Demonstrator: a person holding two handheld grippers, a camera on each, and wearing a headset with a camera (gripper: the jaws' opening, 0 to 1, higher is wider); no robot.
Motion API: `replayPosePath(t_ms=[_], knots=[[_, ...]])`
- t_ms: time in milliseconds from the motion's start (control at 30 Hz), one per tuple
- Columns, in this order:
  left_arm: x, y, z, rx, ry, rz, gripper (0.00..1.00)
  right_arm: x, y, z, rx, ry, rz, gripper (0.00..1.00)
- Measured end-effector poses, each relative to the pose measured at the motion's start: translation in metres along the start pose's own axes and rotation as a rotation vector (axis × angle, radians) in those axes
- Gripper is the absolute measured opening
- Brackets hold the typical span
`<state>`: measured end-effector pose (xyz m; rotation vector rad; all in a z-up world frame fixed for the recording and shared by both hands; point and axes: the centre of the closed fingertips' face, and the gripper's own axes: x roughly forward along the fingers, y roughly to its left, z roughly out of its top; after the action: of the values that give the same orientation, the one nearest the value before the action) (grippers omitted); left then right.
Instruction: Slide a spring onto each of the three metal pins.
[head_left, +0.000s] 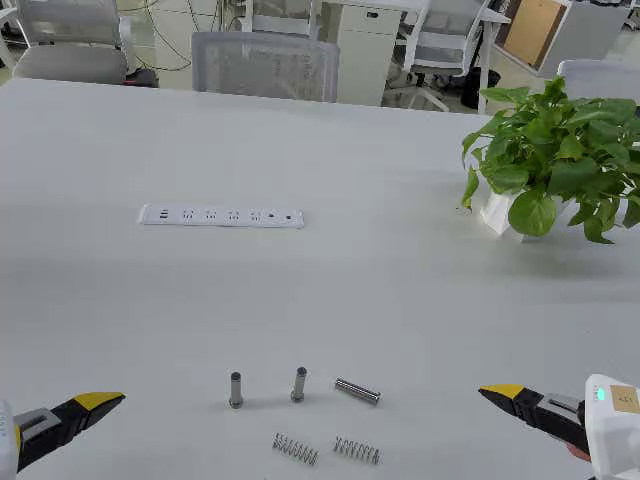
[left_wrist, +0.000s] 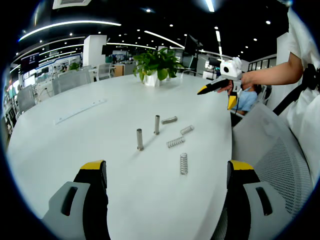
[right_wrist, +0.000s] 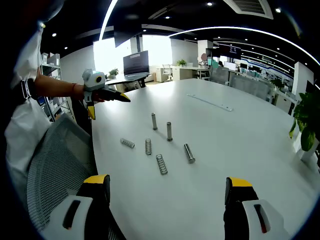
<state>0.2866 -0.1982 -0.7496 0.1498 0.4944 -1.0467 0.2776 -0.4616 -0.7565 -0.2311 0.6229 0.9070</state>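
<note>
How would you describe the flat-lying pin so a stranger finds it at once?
On the white table, find three metal pins in a row. Take the pin nearest the potted plant. It alone lies flat; the other two stand upright.

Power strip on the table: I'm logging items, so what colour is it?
White; the power strip shows best in the head view.

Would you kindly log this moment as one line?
left gripper open, empty; right gripper open, empty; two upright pins; one lying pin; three springs loose
</note>
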Motion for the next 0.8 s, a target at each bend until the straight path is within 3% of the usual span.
replayPosePath(t_ms=[800], knots=[[-0.0005,-0.0036,-0.0001,-0.002,-0.001,-0.005,0.99,-0.0001,0.0021,-0.0017,0.001,0.004,0.006,0.95]])
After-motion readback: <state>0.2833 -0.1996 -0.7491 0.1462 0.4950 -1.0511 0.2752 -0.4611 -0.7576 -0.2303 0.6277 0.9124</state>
